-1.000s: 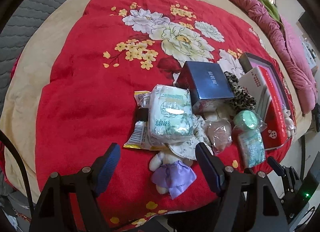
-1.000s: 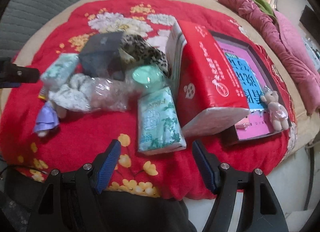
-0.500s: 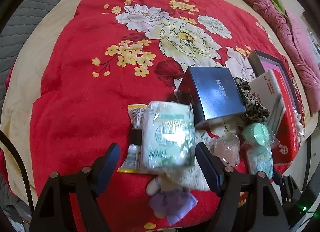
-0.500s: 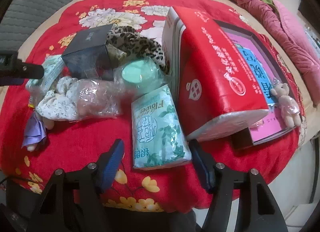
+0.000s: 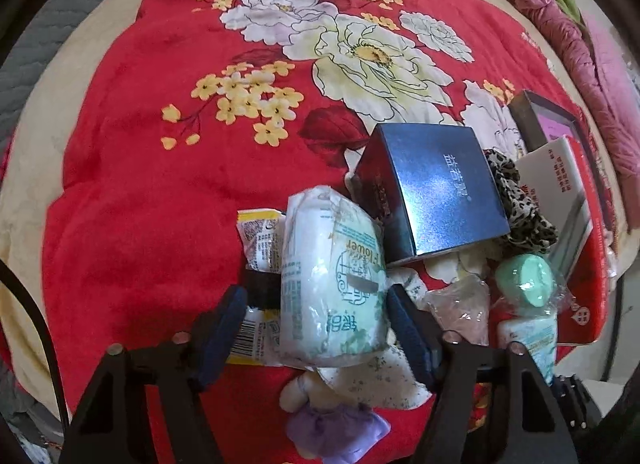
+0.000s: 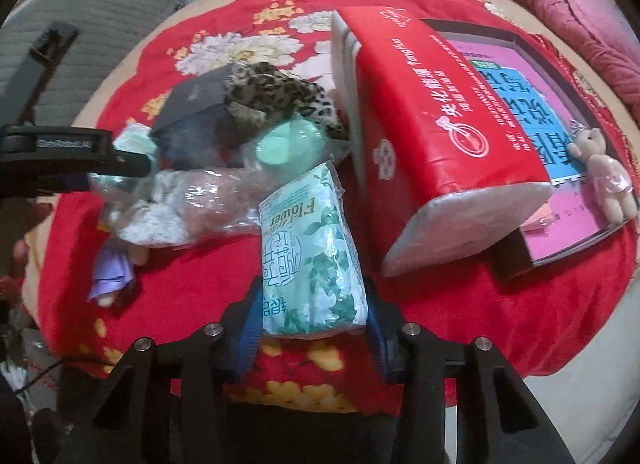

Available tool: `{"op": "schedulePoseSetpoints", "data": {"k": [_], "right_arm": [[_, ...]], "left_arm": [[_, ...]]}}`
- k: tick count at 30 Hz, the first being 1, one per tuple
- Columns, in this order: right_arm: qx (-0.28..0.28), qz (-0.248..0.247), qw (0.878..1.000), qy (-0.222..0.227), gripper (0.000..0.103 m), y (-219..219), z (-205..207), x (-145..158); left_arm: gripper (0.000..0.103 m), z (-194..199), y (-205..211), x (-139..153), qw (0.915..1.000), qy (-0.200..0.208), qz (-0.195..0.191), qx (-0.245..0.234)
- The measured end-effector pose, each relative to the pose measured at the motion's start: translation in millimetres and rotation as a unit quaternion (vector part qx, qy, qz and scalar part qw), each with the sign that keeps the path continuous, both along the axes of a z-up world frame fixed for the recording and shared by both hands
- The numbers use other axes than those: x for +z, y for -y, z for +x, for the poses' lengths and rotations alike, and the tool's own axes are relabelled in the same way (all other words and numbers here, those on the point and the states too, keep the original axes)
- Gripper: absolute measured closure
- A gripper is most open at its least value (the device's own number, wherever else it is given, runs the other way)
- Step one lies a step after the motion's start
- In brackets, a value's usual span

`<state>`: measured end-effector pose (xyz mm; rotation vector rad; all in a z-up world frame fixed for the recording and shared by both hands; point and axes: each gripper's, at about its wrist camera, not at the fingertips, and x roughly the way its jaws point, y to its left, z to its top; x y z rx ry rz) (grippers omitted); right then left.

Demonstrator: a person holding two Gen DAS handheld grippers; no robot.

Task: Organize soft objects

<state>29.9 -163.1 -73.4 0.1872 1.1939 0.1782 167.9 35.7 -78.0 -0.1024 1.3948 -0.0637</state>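
Observation:
A pile of soft things lies on a red flowered blanket [image 5: 140, 192]. In the left wrist view, my left gripper [image 5: 316, 324] is open around a green-white tissue pack [image 5: 332, 284]; its right finger is close to the pack, the left finger stands apart. In the right wrist view, my right gripper [image 6: 314, 320] has closed in around a second tissue pack [image 6: 310, 260], with both fingers at its sides. A small doll in a purple dress [image 5: 332, 420] lies just in front of the left gripper.
A dark blue box [image 5: 436, 192], a leopard-print cloth [image 6: 276, 96], a green sponge in plastic [image 6: 288, 144], a big red tissue package [image 6: 436, 132], a framed pink tray [image 6: 560, 136] with a small teddy bear [image 6: 604, 180], and a yellow snack wrapper [image 5: 260, 232] crowd the bed's near edge.
Both grippers moved forward onto their tissue packs. The right gripper's fingers narrowed around its pack. The left gripper's fingers now flank its pack, which tilted a little.

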Motion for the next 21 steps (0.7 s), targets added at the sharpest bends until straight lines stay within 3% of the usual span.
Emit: {"op": "schedulePoseSetpoints", "data": {"k": [6, 14, 21], "right_arm": [[0.002, 0.010, 1.000, 0.000, 0.057, -1.6, -4.1, 6.6], [0.001, 0.016, 1.000, 0.014, 0.057, -0.1, -7.8, 19.4], [-0.001, 0.027, 0.999, 0.027, 0.057, 4.3, -14.5, 30.2]], "left_arm": [[0.052, -3.0, -8.9, 5.5, 0.9994, 0.006, -0.034, 0.003], [0.057, -9.0, -12.7, 9.2, 0.9990, 0.005, -0.045, 0.002], [0.057, -16.4, -18.9, 29.3, 0.9976, 0.028, -0.064, 0.006]]}}
